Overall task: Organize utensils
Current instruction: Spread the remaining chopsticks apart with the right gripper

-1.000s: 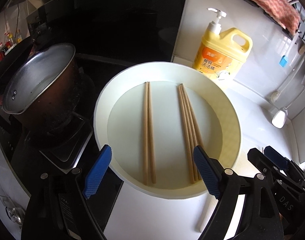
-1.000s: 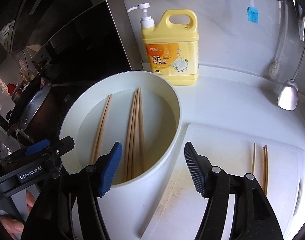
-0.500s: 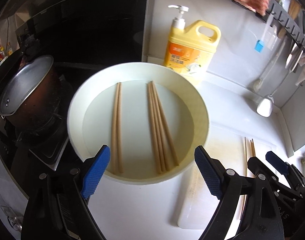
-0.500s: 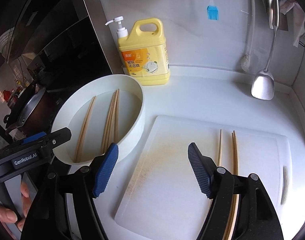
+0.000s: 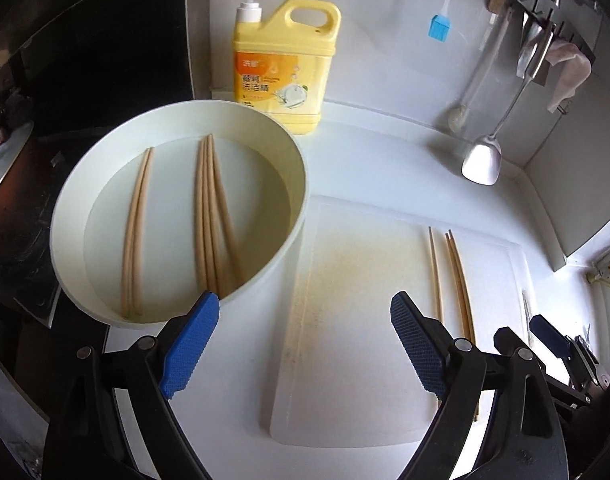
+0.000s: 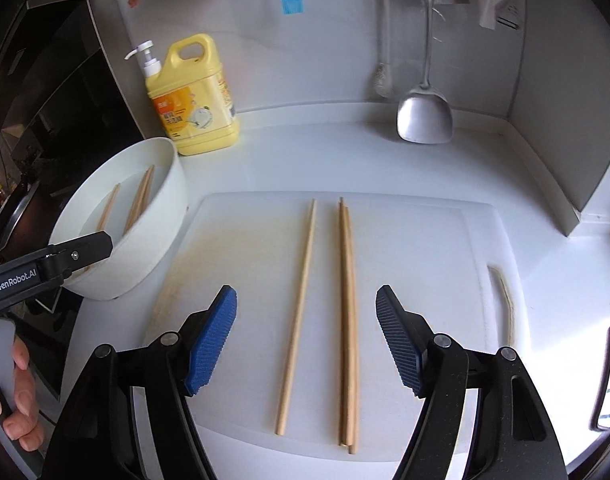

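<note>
A white basin [image 5: 265, 136] holds water and several wooden chopsticks [image 5: 209, 216]; a separate pair [image 5: 135, 232] lies at its left. The basin also shows in the right wrist view [image 6: 173, 184]. On the white cutting board [image 6: 241, 264] lie a single chopstick [image 6: 301, 300] and a pair [image 6: 347, 312]; these chopsticks also show in the left wrist view [image 5: 453, 272]. My right gripper [image 6: 305, 336] is open and empty, above the board's near end with these chopsticks between its jaws. My left gripper [image 5: 305, 344] is open and empty, over the board's left edge beside the basin.
A yellow dish soap bottle [image 5: 285, 68] stands behind the basin. A metal spatula [image 6: 425, 116], a brush [image 6: 383, 76] and a blue basting brush [image 6: 292, 2] hang on the back wall. A pot [image 5: 1, 184] and stove are at the far left.
Both grippers have swung right, from over the basin to over the cutting board. The chopsticks on the board now lie between the right gripper's jaws. Both stayed open.
</note>
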The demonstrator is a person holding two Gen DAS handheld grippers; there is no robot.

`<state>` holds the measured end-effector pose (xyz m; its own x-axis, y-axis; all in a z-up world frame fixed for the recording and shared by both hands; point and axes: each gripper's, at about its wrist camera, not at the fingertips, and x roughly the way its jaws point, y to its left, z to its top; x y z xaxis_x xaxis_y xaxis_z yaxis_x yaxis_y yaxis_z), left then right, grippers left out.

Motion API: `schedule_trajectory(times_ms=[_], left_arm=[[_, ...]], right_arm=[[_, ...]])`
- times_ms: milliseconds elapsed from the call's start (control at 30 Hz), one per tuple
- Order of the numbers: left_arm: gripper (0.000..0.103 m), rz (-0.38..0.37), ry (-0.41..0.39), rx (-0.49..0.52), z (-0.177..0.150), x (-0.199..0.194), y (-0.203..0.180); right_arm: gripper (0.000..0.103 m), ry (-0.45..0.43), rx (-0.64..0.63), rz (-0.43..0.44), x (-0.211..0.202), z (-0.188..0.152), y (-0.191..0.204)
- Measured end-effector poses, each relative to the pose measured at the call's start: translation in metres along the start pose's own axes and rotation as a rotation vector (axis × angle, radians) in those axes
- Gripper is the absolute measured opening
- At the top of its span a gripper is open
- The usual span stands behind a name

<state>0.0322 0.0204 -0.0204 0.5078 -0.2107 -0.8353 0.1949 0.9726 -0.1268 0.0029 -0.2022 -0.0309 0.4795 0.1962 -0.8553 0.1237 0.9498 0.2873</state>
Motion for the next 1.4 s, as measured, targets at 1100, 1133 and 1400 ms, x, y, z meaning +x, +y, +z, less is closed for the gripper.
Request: schedule_trajectory(times_ms=[1100, 1133, 1400], left_arm=[[0.087, 0.011, 0.073, 0.042, -0.037, 0.077, -0.069], [0.087, 0.011, 0.076, 0.047, -0.037, 0.079, -0.071], [0.087, -0.004, 0.092, 0.069, -0.043, 0.093, -0.087]], right_arm=[[0.069, 0.054, 0.006, -0.059, 0.066, -0.027, -0.062], [0.069, 0.054, 0.008, -0.058, 0.066, -0.027, -0.064], [0.069, 0.040, 0.031, -0.069, 0.064, -0.026, -0.084]])
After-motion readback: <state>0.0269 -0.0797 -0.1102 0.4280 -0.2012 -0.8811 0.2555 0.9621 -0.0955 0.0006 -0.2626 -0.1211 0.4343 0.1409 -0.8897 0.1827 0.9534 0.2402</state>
